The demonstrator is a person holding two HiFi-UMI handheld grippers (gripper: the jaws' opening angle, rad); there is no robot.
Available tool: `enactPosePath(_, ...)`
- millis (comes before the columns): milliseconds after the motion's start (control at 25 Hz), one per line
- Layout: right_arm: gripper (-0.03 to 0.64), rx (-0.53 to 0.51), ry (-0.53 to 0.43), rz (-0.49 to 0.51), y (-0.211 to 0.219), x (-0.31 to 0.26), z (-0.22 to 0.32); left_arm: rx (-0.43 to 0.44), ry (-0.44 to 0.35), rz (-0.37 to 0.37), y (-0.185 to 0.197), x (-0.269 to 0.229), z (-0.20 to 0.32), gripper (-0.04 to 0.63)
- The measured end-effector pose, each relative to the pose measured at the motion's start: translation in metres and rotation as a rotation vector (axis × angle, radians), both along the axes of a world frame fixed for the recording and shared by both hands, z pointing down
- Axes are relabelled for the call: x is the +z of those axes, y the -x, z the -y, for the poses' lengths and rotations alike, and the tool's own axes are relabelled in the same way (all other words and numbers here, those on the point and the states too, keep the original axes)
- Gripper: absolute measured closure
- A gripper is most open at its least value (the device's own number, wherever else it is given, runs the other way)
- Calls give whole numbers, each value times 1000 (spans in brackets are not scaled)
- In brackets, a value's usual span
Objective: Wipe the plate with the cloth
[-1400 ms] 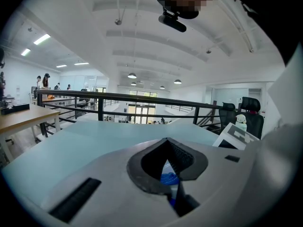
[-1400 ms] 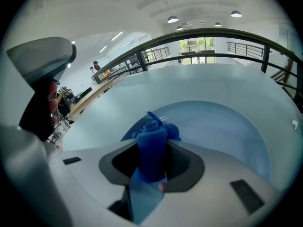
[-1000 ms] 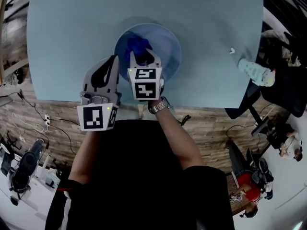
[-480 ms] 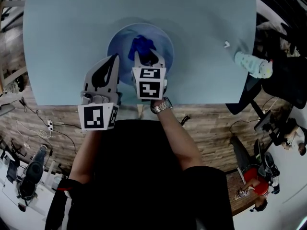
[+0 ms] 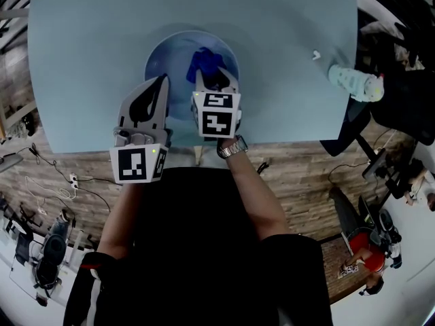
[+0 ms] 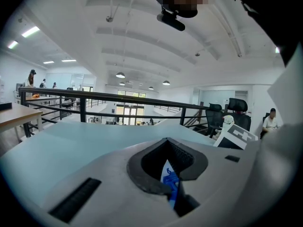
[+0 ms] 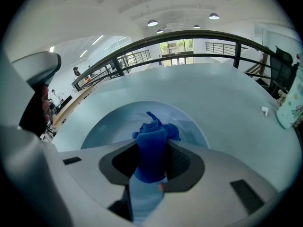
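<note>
- The plate [image 5: 170,56] sits on the table [image 5: 88,46], close to the edge nearest the person. All positions below are given relative to the plate.
- The cloth [image 5: 204,63] is a blue bunched roll lying over the plate's right half, just beyond the plate's centre line.
- Cloth long axis: it runs away from the person, in line with the jaws of the right gripper [image 5: 216,79]. The free end points toward the plate's far rim.
- Whether the free end presses on the plate surface cannot be confirmed; it appears to rest there.
- Right gripper: positioned over the plate's near-right portion. The jaws are closed onto the near end of the cloth, and the roll fills the gap between the pads. This gripper is the one doing the wiping.
- Left gripper [image 5: 161,83]: the tips stand at the plate's near-left rim, beside the right gripper and apart from the cloth. The jaws are drawn together to a narrow slit. No object is identifiable in their grasp; a small blue patch shows low in the slit, identity unknown.
- Contact between the left gripper and the plate rim cannot be determined.
- Uncovered plate surface lies to the left of the cloth and beyond it. A wiping stroke would likely need to travel leftward or toward the far rim.
- Risk, as a judgement: the plate is not visibly held and could slide under the stroke.
</note>
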State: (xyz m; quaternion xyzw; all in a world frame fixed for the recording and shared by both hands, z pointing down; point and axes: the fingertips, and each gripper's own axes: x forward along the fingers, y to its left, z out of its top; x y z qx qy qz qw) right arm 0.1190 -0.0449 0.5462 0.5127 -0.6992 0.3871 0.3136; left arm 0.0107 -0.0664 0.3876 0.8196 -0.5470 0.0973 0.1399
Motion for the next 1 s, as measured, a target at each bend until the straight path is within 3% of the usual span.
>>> enactPosePath(520,497,55,20,-57,-21,-2,1,-16,-2,0,11,-1,-3,595)
enactPosePath(1000,497,-49,2,-3,43,-22,-9,-75,-5,11,47,-4,-14,594)
